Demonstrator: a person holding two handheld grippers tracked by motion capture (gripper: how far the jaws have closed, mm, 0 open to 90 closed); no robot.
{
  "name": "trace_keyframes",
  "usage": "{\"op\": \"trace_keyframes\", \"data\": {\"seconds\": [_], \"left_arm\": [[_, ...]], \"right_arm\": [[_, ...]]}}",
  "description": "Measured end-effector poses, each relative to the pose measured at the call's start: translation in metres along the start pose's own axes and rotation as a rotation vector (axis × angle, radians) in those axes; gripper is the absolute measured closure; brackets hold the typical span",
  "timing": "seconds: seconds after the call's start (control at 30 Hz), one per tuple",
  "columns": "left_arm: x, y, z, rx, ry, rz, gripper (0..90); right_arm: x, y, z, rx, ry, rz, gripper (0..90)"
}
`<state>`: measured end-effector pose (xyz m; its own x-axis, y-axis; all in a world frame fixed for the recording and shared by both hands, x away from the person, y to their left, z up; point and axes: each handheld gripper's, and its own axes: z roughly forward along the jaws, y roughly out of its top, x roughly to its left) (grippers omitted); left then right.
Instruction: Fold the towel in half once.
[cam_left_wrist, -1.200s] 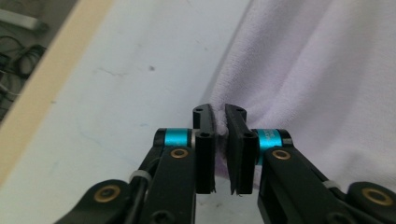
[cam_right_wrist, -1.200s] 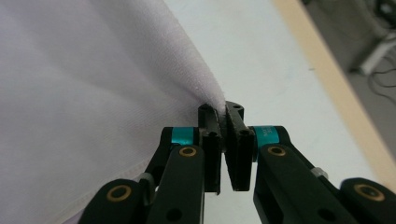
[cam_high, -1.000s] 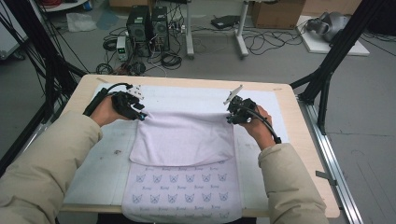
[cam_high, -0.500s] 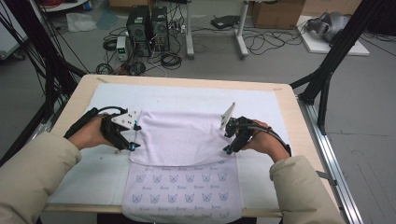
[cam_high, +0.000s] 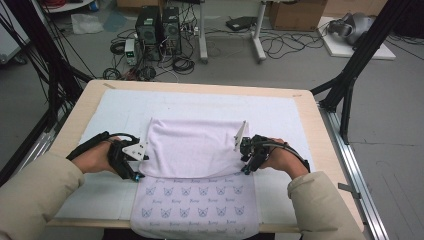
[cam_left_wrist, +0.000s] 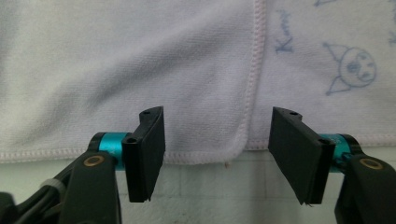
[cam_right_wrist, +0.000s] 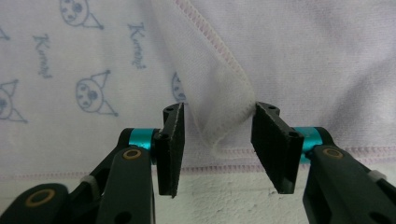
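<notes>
A pale towel lies on the mat, its plain far half (cam_high: 195, 147) folded over the half printed with cat faces (cam_high: 195, 202). My left gripper (cam_high: 136, 172) is at the flap's near left corner. Its jaws have just been closing, but they stand open (cam_left_wrist: 217, 154), and the hemmed corner (cam_left_wrist: 243, 140) lies flat beyond the pads. My right gripper (cam_high: 246, 167) is at the near right corner. Its jaws have also been closing and stand open (cam_right_wrist: 217, 149). A raised fold of the corner (cam_right_wrist: 224, 121) sits between them, brushing one pad (cam_right_wrist: 273, 140) only.
A white mat (cam_high: 125, 110) covers most of the wooden table (cam_high: 82, 102). The towel's near edge reaches the table's front. Black frame legs (cam_high: 350, 75) stand at the right, and computers and cables (cam_high: 157, 30) sit on the floor beyond the table.
Both hands have moved toward the person along the flap's sides, from its far corners to its near corners. The towel lies as it did.
</notes>
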<state>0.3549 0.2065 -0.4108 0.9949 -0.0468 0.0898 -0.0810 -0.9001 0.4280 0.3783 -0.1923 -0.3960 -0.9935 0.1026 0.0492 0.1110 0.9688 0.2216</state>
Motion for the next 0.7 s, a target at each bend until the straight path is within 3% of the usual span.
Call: {"op": "trace_keyframes", "data": {"seconds": [0.1,0.23,0.3,0.53,0.7], "left_arm": [[0.0002,0.0000,0.0028,0.014,-0.007,-0.008,42.4],[0.0006,0.0008,0.0008,0.018,-0.007,-0.030,49.5],[0.0004,0.0010,-0.0004,0.022,-0.016,-0.040,60.3],[-0.0026,0.0038,-0.0001,0.044,-0.009,-0.029,67.7],[-0.0033,0.0058,-0.0018,0.055,-0.006,-0.052,77.5]], "right_arm": [[-0.0005,0.0018,0.0030,0.014,0.005,-0.018,60.3],[-0.0003,0.0034,0.0036,0.017,0.023,-0.035,75.6],[-0.0007,0.0030,0.0035,0.011,0.044,-0.036,82.1],[-0.0013,-0.0006,-0.0034,-0.029,0.053,-0.018,85.3],[-0.0015,-0.0015,-0.0039,-0.039,0.056,-0.020,85.9]]}}
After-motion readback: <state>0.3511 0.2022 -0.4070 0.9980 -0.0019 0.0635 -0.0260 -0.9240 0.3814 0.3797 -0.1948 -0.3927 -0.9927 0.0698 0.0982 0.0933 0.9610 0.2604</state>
